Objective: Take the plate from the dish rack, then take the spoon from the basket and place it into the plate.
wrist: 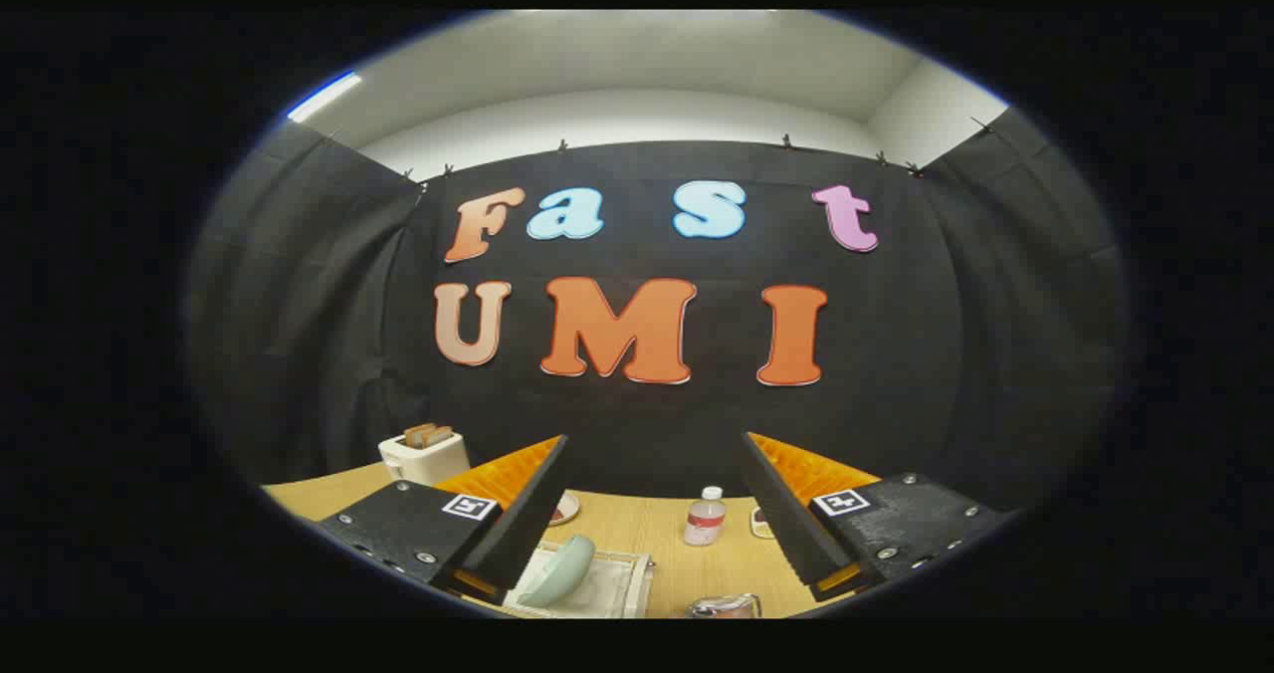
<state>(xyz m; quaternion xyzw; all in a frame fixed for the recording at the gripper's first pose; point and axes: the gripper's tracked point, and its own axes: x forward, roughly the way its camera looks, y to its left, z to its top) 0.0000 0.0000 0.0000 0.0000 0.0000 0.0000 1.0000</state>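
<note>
Black cloth walls close round a wooden table, and the gripper hangs high above it, fingers spread wide with nothing between them, likely held up to survey before reaching. Below the left finger a pale green plate stands tilted in a white dish rack. Beyond sit a toaster and a small bottle. Bare wood around the bottle gives room to descend. I cannot make out the spoon or its basket.
</note>
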